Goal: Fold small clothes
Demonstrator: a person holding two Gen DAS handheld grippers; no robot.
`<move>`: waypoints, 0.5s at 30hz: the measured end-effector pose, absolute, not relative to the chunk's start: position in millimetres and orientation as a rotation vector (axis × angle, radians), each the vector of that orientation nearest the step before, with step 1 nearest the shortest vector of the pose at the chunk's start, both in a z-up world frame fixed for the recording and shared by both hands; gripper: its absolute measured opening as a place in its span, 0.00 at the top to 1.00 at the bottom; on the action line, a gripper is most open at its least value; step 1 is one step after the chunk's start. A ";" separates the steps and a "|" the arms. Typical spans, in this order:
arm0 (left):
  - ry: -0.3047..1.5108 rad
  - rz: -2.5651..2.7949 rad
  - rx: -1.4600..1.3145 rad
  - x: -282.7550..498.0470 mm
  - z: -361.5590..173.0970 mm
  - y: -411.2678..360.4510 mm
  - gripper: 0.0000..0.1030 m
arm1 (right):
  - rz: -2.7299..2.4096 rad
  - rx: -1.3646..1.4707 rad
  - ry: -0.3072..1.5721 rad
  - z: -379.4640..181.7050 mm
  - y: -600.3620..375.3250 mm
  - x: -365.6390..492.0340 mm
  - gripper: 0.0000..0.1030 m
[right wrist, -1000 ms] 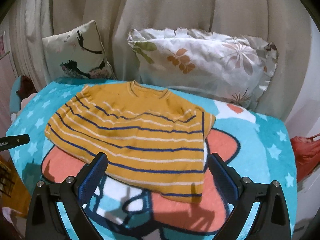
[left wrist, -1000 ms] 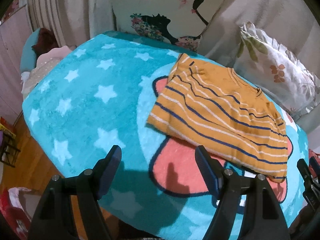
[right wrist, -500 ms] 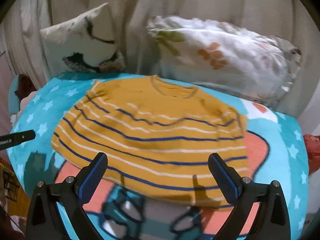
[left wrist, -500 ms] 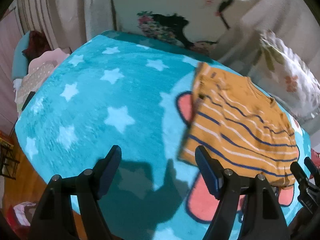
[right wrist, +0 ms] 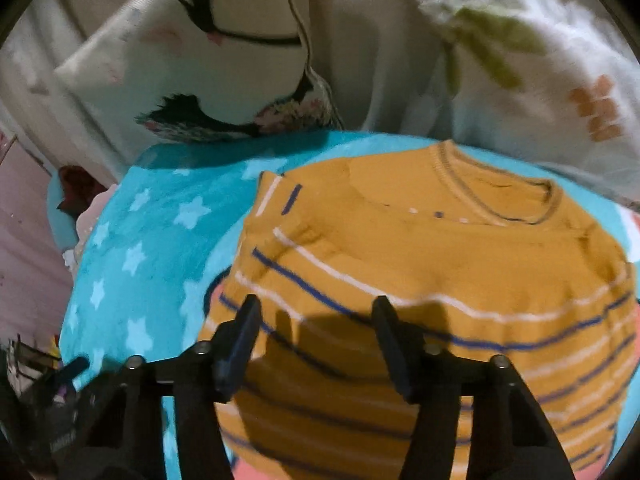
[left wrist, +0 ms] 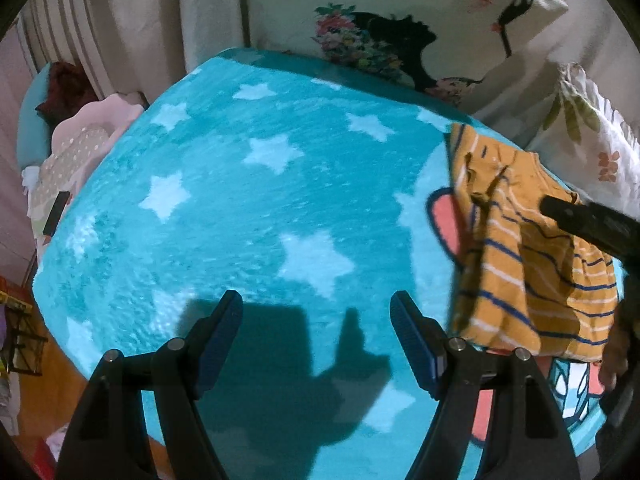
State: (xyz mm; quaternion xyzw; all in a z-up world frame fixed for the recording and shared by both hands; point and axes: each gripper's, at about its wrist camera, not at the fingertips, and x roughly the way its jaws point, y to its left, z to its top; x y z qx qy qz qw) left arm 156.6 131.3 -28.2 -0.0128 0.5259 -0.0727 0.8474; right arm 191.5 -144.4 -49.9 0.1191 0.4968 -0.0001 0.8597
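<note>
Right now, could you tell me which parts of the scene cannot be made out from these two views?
- Striped shirt: its hem is cut off by the lower edge in the right wrist view; motion blur smears the stripes.
- Shirt's far side, left wrist view: hidden behind the right tool, itself cut by the right edge.
- Whether the closing right tool touches cloth: unclear, blurred.
- Dark flat item beside the blanket: too small to identify.

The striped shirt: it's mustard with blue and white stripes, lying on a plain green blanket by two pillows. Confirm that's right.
Not quite. The blanket is not plain green: it is turquoise with pale stars and a cartoon print, as the left wrist view shows. The rest holds: the striped shirt is mustard with blue and white stripes, and two pillows, a figure-print pillow and a leaf-print pillow, stand behind it.
</note>
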 end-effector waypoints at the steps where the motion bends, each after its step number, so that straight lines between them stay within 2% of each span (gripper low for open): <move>1: 1.112 -0.153 -0.029 158.1 -29.1 135.5 0.27 | -0.007 0.255 1.058 -55.5 -142.9 200.2 0.44; 10: 1.144 -0.122 -0.048 167.5 -39.0 165.4 0.27 | -0.082 0.166 1.126 -84.7 -128.7 261.2 0.42; 15: 1.159 -0.123 -0.045 173.4 -43.1 167.8 0.27 | -0.091 0.124 1.134 -89.4 -123.4 270.3 0.34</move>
